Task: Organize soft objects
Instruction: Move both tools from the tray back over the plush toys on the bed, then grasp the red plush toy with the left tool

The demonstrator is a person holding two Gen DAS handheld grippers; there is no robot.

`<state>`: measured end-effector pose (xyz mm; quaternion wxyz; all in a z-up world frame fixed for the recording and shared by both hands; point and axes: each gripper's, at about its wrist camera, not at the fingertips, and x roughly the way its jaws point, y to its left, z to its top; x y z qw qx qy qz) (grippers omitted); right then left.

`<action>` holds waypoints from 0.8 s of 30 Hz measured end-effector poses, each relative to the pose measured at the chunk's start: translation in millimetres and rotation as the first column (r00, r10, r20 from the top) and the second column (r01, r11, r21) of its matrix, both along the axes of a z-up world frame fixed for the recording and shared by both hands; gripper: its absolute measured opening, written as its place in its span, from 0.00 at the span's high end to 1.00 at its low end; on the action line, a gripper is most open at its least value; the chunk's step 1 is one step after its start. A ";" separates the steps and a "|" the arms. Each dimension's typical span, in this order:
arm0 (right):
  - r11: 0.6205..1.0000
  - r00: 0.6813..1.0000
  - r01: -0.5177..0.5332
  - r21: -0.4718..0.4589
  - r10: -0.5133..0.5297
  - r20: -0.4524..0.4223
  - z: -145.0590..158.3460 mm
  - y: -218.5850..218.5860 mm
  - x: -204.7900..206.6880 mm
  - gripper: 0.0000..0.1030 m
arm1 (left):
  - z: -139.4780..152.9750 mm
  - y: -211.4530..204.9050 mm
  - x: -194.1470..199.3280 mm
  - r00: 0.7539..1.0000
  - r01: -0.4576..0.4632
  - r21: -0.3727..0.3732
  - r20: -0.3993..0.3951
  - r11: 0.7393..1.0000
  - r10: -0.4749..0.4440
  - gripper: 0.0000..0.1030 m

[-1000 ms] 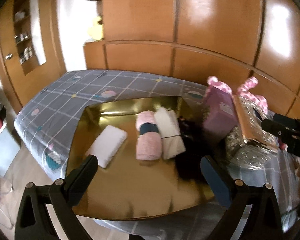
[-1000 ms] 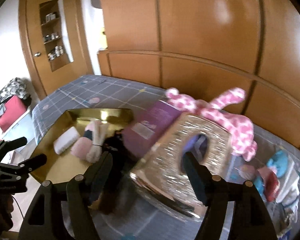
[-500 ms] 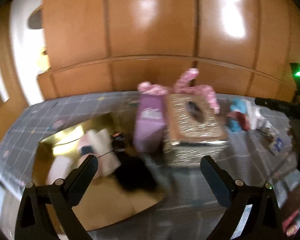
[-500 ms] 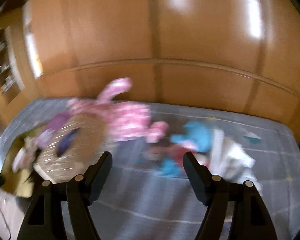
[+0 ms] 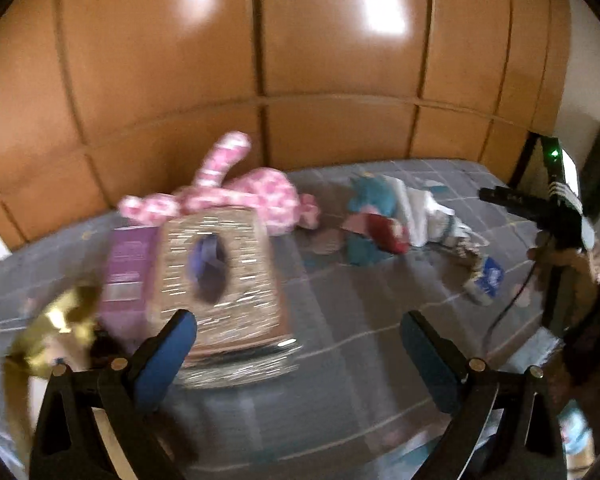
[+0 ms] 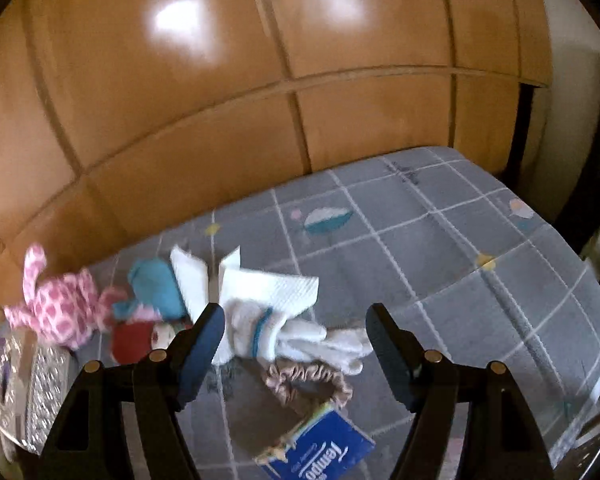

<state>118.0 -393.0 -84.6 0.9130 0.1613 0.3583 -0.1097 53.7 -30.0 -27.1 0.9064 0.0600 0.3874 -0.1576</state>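
Both claws, the left claw (image 5: 298, 346) and the right claw (image 6: 294, 338), were held wide open and empty above the bed (image 6: 440, 240), presumably for a pick. The soft things were heaped there: a folded white cloth (image 6: 260, 292), fuzzy socks (image 6: 300, 338), a pink spotted plush (image 6: 60, 304).

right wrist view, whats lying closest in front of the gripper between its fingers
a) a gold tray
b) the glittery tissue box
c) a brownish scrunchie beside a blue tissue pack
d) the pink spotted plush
c: the brownish scrunchie lies on the bed sheet just ahead of the open, empty right gripper, with the blue tissue pack next to it; the pink spotted plush sits far left.
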 end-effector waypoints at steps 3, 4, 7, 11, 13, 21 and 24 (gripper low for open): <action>0.999 1.000 -0.007 0.054 0.007 0.003 -2.7 -2.8 0.5 0.28 | -9.0 -31.0 19.2 0.997 0.037 -0.034 -0.065 0.999 -0.039 0.15; 0.998 1.000 -0.010 0.067 0.010 0.007 -3.2 -3.9 0.8 0.28 | -11.9 -40.9 24.1 0.996 0.049 -0.031 -0.078 0.998 -0.051 0.16; 0.996 1.000 -0.009 0.091 0.009 0.002 -6.6 -7.3 0.8 0.28 | -24.1 -76.0 43.1 0.987 0.086 -0.040 -0.131 0.995 -0.091 0.20; 0.989 1.000 -0.009 0.144 0.009 -0.004 -11.1 -12.3 0.2 0.28 | -36.2 -116.7 63.2 0.981 0.125 -0.014 -0.147 0.992 -0.125 0.21; 0.985 1.000 -0.011 0.172 0.012 0.000 -12.4 -14.9 -0.5 0.28 | -42.1 -132.8 71.1 0.981 0.149 0.014 -0.130 0.989 -0.146 0.21; 0.971 1.000 -0.027 0.237 0.028 0.001 -15.4 -19.0 -0.5 0.28 | -78.0 -185.2 131.2 0.980 0.146 0.117 -0.156 0.982 -0.127 0.20; 0.964 1.000 -0.030 0.263 0.030 0.004 -16.8 -20.9 -0.4 0.28 | -89.8 -203.0 144.6 0.980 0.160 0.166 -0.146 0.973 -0.136 0.21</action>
